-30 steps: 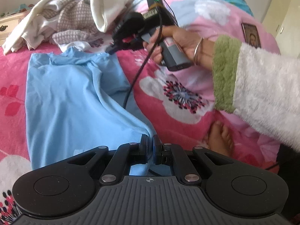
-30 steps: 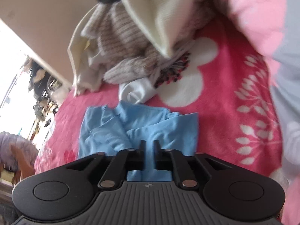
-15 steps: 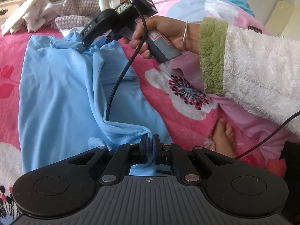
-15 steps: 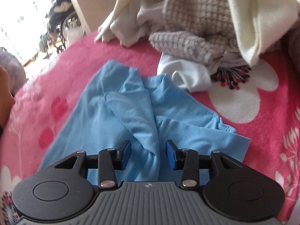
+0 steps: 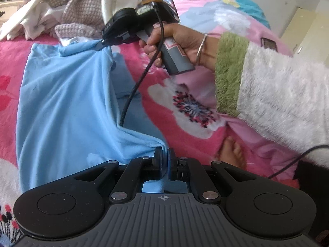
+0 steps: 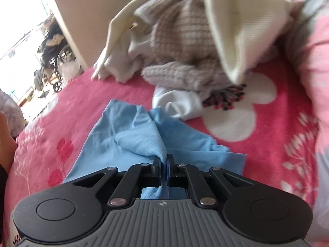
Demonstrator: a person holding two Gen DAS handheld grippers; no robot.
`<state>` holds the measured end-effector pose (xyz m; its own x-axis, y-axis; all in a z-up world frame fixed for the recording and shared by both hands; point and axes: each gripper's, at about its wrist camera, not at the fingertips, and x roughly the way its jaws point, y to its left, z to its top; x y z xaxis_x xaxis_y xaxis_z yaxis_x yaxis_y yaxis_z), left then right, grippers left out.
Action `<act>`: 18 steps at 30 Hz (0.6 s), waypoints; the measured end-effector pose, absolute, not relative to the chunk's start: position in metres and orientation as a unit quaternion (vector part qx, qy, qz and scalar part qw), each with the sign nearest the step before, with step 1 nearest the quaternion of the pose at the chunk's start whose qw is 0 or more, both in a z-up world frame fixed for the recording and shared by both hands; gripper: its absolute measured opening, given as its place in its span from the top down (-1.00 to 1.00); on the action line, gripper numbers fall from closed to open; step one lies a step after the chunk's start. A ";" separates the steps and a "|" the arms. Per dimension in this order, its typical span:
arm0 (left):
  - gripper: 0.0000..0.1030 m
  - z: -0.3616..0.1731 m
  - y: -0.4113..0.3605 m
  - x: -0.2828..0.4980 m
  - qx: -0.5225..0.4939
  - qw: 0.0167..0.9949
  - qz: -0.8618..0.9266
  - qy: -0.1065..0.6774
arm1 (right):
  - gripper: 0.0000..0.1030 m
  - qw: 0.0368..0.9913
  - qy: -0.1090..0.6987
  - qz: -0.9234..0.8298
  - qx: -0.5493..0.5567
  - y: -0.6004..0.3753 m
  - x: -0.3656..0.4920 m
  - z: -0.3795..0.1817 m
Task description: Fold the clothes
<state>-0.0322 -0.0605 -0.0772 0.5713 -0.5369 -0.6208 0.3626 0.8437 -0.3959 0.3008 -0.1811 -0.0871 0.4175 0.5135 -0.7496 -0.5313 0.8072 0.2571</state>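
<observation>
A light blue shirt (image 5: 65, 107) lies spread on the pink flowered bedspread (image 5: 181, 127). My left gripper (image 5: 165, 154) is shut on the shirt's near right edge, which bunches between its pads. My right gripper (image 5: 100, 44), held by a hand in a white fleece sleeve with a green cuff, pinches the shirt's far end near the collar. In the right wrist view that gripper (image 6: 163, 160) is shut on a raised fold of the blue shirt (image 6: 131, 135).
A heap of white, cream and grey knitted clothes (image 5: 67, 16) lies at the head of the bed, seen close in the right wrist view as clothes (image 6: 185, 47). A black cable (image 5: 139, 78) hangs over the shirt. A bare foot (image 5: 232, 152) shows at the bed's right.
My right gripper opened over a fold of the blue shirt, then shut on it and lifted it slightly. The left gripper stayed shut on the near edge.
</observation>
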 end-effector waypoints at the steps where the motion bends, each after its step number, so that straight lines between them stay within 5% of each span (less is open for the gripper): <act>1: 0.94 -0.076 -0.063 -0.032 -0.111 0.879 -0.259 0.385 | 0.90 0.842 0.444 0.305 -0.004 -0.188 0.302 -0.089; 18: 0.94 -0.089 -0.087 -0.014 -0.090 0.866 -0.268 0.413 | 0.89 0.842 0.459 0.279 0.056 -0.238 0.315 -0.119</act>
